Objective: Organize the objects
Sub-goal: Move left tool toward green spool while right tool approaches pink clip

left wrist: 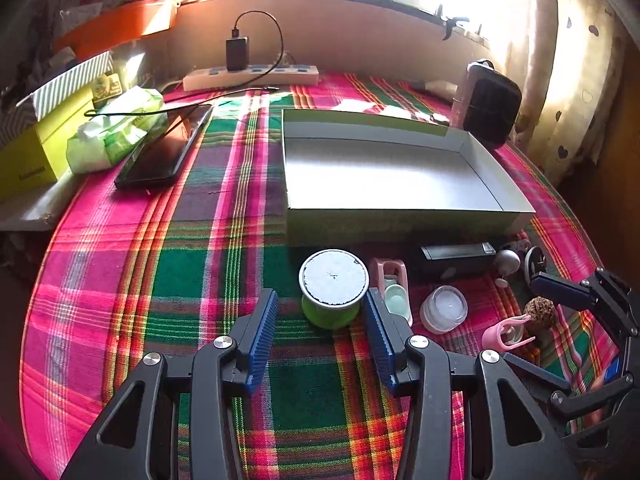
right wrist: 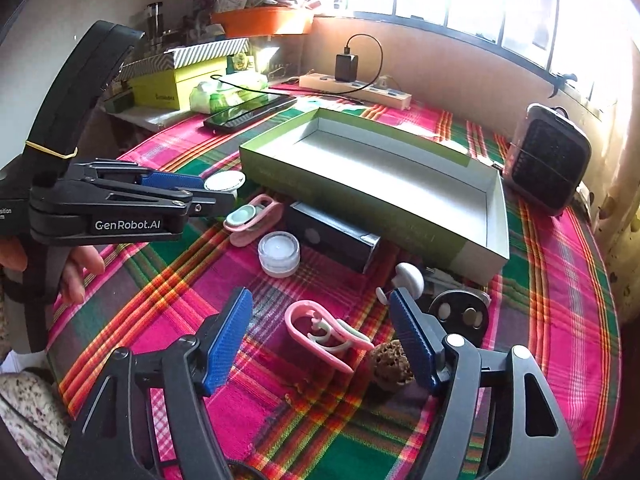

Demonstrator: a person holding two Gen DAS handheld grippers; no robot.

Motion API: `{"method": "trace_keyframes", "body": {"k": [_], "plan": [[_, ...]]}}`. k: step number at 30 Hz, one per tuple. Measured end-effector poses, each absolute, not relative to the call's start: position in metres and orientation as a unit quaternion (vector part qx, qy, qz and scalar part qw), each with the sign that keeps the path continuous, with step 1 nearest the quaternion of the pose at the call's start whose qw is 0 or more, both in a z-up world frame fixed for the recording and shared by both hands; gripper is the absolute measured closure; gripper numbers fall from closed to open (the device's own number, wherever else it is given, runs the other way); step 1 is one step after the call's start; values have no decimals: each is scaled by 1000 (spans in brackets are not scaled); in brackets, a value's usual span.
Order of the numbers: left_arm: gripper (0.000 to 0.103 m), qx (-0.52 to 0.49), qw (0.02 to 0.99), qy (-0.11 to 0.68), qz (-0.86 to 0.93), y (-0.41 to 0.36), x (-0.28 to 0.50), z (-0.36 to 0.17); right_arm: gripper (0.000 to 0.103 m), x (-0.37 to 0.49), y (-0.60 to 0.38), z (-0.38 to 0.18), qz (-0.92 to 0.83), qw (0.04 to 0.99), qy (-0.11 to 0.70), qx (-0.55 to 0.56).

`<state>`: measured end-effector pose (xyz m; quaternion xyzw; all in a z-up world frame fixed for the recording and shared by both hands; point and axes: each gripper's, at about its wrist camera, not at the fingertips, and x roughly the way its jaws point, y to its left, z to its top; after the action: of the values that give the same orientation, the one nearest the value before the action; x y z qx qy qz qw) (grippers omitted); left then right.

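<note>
Small things: a green tub, clips, a jar and a sponge lie in a bunch just by the box, likely waiting to go in.
Box: bare inside, on the plaid surface.
Left tongs: spread, tipped down; the tub sits at their tips, not pinched.
Right tongs: spread, tipped down; pink clip between them, not pinched.

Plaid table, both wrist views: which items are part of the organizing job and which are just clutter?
Job items:
- open green cardboard box, empty
- green spool with white top
- clear round jar
- pink plastic clip
- brown spongy ball
- black rectangular case

Lying about:
- black phone
- white power strip
- dark small fan
- yellow-green shoebox
</note>
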<state>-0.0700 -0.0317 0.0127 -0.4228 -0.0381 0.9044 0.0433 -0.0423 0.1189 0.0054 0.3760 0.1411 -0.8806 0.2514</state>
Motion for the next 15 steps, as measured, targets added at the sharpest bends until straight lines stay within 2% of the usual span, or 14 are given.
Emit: {"method": "trace_keyframes", "body": {"k": [2, 6, 10, 12, 15], "plan": [[61, -425, 40, -37, 903, -32, -72, 11, 36, -44, 119, 2, -876, 251, 143, 386], [61, -427, 39, -38, 903, -33, -75, 10, 51, -44, 118, -2, -871, 253, 142, 397], [61, -428, 36, -36, 903, -35, -77, 8, 55, -43, 115, -1, -870, 257, 134, 400], [61, -428, 34, -35, 903, -36, -77, 8, 61, -44, 116, 1, -866, 267, 109, 409], [61, -428, 32, -36, 903, -38, -77, 7, 61, -45, 115, 1, -862, 273, 90, 418]]}}
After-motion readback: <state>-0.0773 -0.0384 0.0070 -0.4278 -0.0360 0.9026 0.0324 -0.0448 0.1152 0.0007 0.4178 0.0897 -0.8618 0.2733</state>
